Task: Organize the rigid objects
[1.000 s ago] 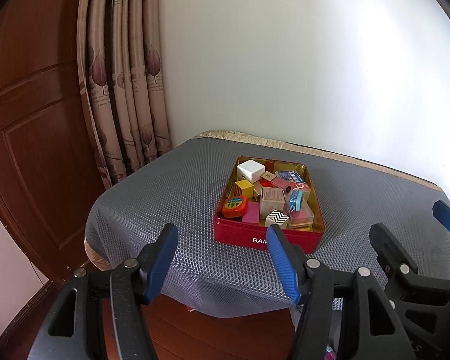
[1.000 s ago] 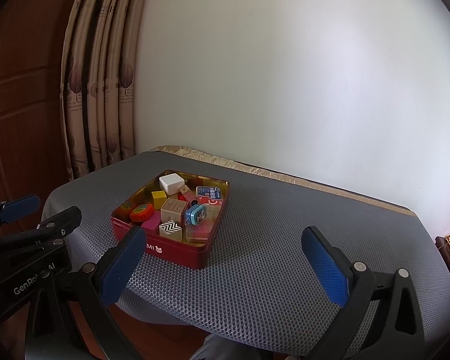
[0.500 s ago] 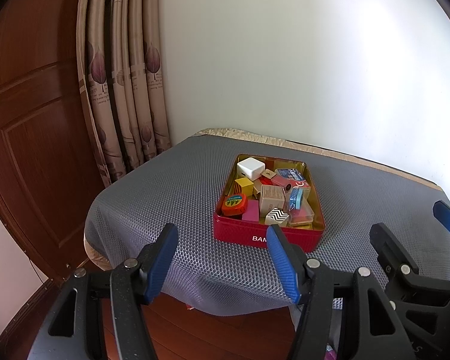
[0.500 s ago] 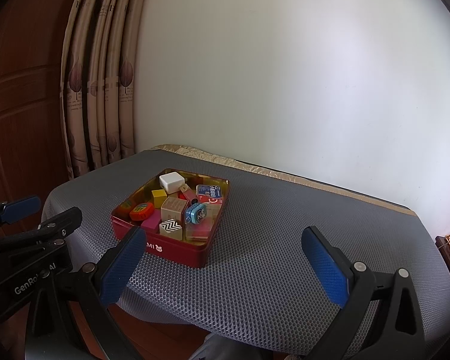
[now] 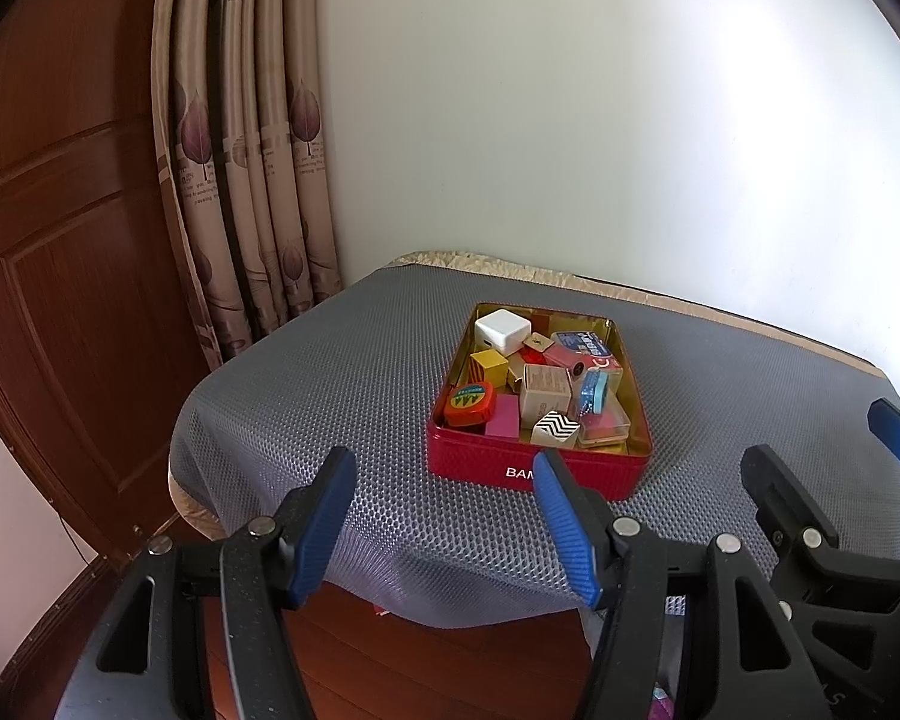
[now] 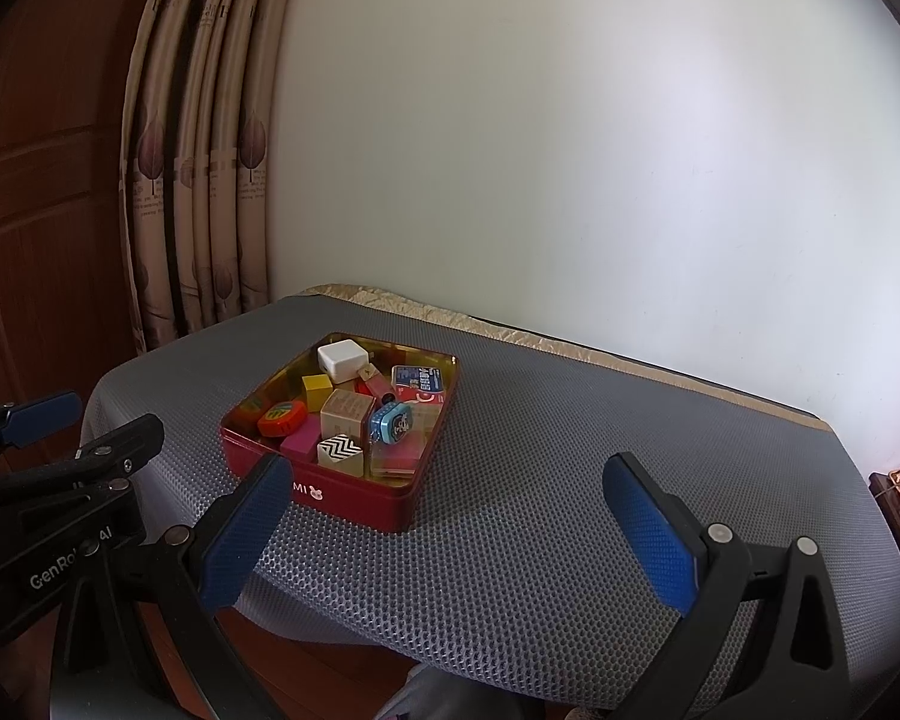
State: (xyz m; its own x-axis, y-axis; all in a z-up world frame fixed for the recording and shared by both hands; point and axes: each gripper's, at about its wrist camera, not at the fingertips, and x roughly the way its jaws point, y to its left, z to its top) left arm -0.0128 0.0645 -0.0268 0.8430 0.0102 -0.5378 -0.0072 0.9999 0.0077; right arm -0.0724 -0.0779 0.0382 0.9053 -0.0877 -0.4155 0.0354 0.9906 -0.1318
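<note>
A red tin [image 5: 498, 468] [image 6: 354, 495] stands on a table under a grey mesh mat [image 5: 354, 396] [image 6: 540, 480]. Several small rigid things fill it: a white charger cube [image 5: 501, 329] [image 6: 341, 357], a yellow block [image 5: 489, 365], an orange tape measure [image 5: 469, 403] [image 6: 281, 417], a zigzag-patterned block [image 5: 554, 427] [image 6: 341, 451] and a blue round case [image 6: 392, 423]. My left gripper [image 5: 444, 510] hangs open in front of the table edge, nothing between its fingers. My right gripper [image 6: 450, 525] is open too, held before the mat to the tin's right.
A brown wooden door [image 5: 60, 276] and a patterned curtain [image 5: 252, 168] stand to the left, a pale wall behind. The table's front edge drops to a wooden floor [image 5: 402, 660]. The right gripper's fingers [image 5: 780, 498] show at the left wrist view's right side.
</note>
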